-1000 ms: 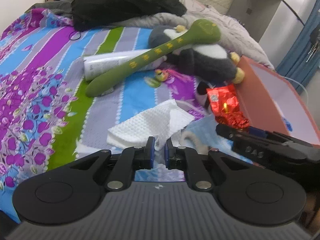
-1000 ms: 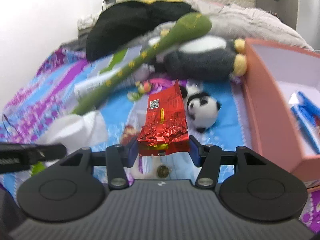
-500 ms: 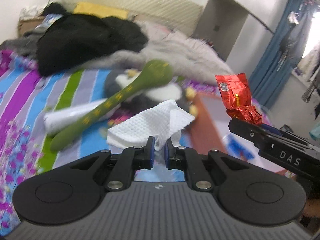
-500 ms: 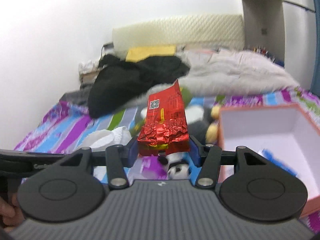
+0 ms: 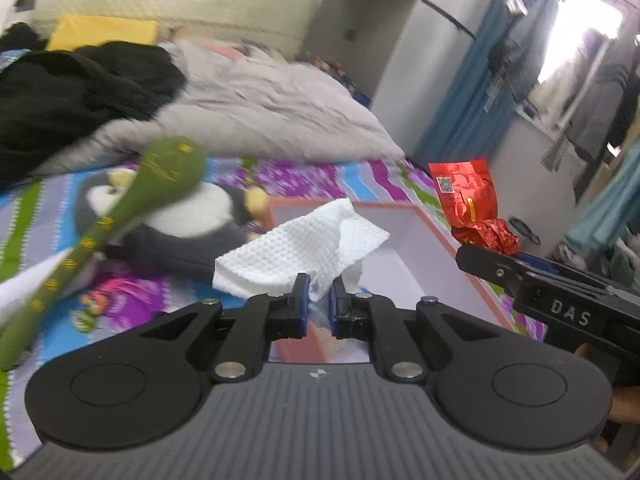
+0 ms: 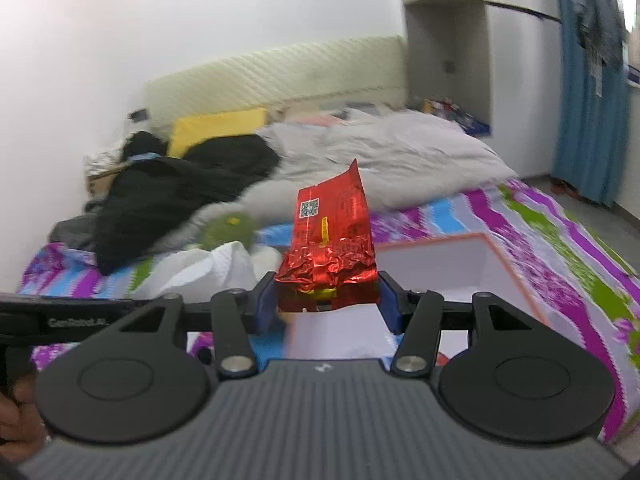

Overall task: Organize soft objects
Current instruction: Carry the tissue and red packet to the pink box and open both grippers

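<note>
My left gripper [image 5: 319, 296] is shut on a white paper towel [image 5: 304, 250], held in the air over the near end of an orange box with a white inside [image 5: 404, 236]. My right gripper [image 6: 327, 300] is shut on a crinkled red foil packet [image 6: 332, 248], which stands upright between the pads above the same box [image 6: 448, 268]. In the left wrist view the red packet [image 5: 468, 204] and the right gripper's black arm show at the right. The towel [image 6: 208, 272] shows at the left of the right wrist view.
On the striped bedsheet [image 5: 288, 176] lie a long green plush toy [image 5: 132, 208] and a black-and-white penguin plush [image 5: 192, 220]. A black garment [image 5: 72, 92], a grey duvet [image 5: 272, 108] and a yellow pillow [image 6: 216, 130] fill the bed's head. Blue curtains [image 6: 588, 100] hang at the right.
Both grippers have risen off the bed with the towel and the red packet and swung right, so the open box now lies under them. The small panda plush has left the view.
</note>
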{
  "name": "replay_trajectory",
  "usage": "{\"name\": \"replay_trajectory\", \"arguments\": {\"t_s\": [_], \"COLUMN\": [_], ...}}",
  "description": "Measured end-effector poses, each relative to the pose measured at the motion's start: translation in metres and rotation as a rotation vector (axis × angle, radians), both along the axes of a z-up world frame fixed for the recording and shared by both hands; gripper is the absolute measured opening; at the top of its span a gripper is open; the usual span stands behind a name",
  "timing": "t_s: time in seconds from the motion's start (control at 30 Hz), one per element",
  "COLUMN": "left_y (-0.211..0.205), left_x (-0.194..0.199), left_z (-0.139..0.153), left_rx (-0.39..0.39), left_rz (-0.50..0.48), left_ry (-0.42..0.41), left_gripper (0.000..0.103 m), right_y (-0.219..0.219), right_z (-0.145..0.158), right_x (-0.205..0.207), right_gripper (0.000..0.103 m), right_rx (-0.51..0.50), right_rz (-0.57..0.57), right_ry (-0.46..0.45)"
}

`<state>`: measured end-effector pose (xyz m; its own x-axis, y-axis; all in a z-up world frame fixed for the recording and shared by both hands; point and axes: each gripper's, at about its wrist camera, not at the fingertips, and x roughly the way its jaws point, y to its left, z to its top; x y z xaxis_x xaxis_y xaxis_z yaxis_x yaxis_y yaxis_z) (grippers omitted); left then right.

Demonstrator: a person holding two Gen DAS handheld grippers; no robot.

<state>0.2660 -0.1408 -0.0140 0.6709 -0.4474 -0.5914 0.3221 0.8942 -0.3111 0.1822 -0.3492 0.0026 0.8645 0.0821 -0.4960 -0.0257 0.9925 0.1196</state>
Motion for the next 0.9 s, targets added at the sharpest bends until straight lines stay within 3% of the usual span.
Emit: {"name": "replay_trajectory", "arguments": {"t_s": [0.3,0.67,0.73,0.8,0.9], "left_y": [-0.079,-0.124,-0.129,-0.129,-0.132], "left_x": [0.028,0.07,0.072,0.074,0.074], "left_z": [-0.041,-0.086,-0.091,-0.095,-0.097], "left_rx": [0.056,0.118,0.134,0.132,0.151], "left_rz": [-0.114,-0.139,-0.136,-0.134,-0.139], "left_ry": [0.112,0.218,0.226,0.238,0.228], "left_gripper": [0.012,0.013,0.024,0.044,0.048], "right_y": [-0.058,-0.096,-0.1,-0.103,-0.103], "right_z": [-0.045,-0.09,-0.096,-0.1,-0.103], "right_x": [0.014,0.038,0.039,0.039,0.041], "right_gripper": [0.056,0.056,0.056,0.057,0.066], "right_rx": [0.014,0.022,0.032,0.044,0.037], "right_rz": [-0.106,-0.135,-0.14,-0.132,-0.129], "right_ry": [0.132,0.239,0.25,0.259,0.272]}}
